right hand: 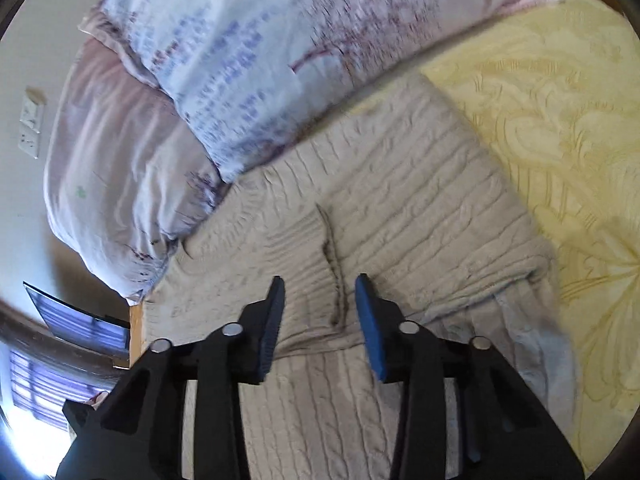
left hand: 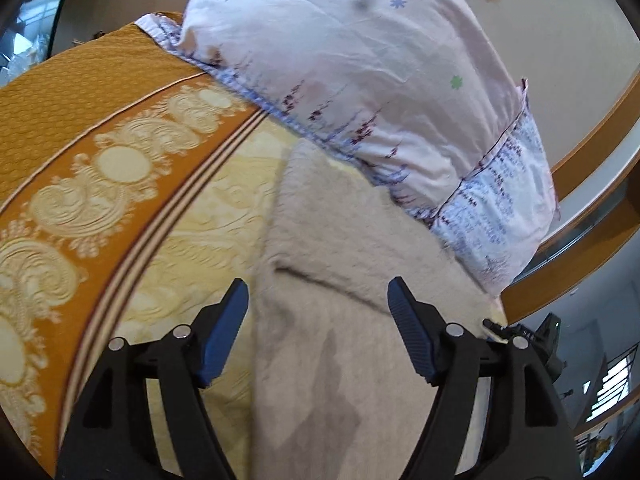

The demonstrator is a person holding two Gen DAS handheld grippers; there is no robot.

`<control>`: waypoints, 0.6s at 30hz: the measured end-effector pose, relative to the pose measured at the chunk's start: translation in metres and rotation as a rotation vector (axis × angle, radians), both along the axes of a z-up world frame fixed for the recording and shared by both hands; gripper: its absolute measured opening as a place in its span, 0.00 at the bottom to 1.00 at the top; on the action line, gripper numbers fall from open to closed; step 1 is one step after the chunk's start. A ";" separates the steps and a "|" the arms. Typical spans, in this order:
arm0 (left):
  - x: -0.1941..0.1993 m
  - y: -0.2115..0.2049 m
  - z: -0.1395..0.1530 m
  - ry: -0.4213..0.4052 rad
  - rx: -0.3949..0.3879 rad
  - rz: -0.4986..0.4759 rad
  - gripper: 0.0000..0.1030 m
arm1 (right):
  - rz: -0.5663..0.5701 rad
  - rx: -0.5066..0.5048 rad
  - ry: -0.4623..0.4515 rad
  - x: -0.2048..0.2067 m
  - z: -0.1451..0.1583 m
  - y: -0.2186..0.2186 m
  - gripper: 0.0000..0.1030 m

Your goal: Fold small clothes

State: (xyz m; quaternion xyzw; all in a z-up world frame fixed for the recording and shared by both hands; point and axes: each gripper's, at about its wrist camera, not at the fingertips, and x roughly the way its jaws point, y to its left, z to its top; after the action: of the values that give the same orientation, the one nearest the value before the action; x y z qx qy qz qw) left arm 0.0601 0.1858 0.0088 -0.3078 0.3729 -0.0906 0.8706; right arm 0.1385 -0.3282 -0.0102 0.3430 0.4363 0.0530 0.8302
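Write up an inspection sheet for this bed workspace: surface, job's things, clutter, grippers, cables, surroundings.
Surface: bed with a yellow embossed bedspread; an orange patterned border runs along one side.
Job's things: beige cable-knit sweater lying spread on the bedspread, partly folded over itself, one edge against the pillows.
Clutter: two floral pillows, stacked at the head of the bed, touching the sweater.
Grippers: left gripper open above the sweater, holding nothing; right gripper open above a fold edge, holding nothing.
Cables: nothing seen.
Surroundings: wall switch plate, wooden bed frame, bright windows at the edge.
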 end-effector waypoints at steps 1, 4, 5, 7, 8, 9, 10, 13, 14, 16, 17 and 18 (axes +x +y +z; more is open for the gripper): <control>-0.003 0.001 -0.002 0.007 0.015 -0.006 0.70 | 0.008 -0.007 -0.007 0.001 0.000 0.003 0.31; -0.007 -0.002 -0.007 0.013 0.042 -0.034 0.70 | 0.069 -0.017 -0.028 0.007 0.001 0.013 0.10; -0.008 -0.004 -0.008 0.013 0.050 -0.045 0.70 | 0.068 -0.030 -0.051 0.006 0.005 0.013 0.09; -0.009 -0.008 -0.009 0.010 0.073 -0.060 0.70 | 0.048 -0.098 -0.153 -0.001 0.023 0.015 0.08; -0.010 -0.010 -0.009 0.008 0.085 -0.067 0.70 | 0.031 -0.123 -0.189 -0.005 0.030 0.015 0.08; -0.011 -0.012 -0.009 0.007 0.096 -0.073 0.70 | 0.008 -0.147 -0.208 -0.006 0.035 0.013 0.07; -0.011 -0.013 -0.010 0.009 0.100 -0.078 0.70 | -0.013 -0.169 -0.202 -0.007 0.034 0.010 0.07; -0.013 -0.016 -0.013 0.014 0.104 -0.093 0.70 | -0.005 -0.216 -0.077 0.003 0.013 0.009 0.07; -0.014 -0.017 -0.014 0.017 0.108 -0.095 0.70 | -0.004 -0.204 -0.056 0.002 0.007 0.007 0.07; -0.017 -0.017 -0.015 0.018 0.106 -0.099 0.70 | -0.006 -0.174 -0.062 -0.007 0.010 0.003 0.18; -0.020 -0.017 -0.015 0.017 0.105 -0.102 0.70 | -0.006 -0.165 -0.069 -0.013 0.014 0.001 0.26; -0.023 -0.017 -0.015 0.014 0.105 -0.106 0.70 | -0.005 -0.155 -0.085 -0.021 0.018 -0.004 0.46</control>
State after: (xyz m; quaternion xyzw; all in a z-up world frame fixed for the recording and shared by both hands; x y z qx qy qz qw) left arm 0.0368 0.1690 -0.0060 -0.2422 0.3990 -0.1149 0.8769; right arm 0.1171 -0.3317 0.0073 0.2763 0.4028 0.0316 0.8720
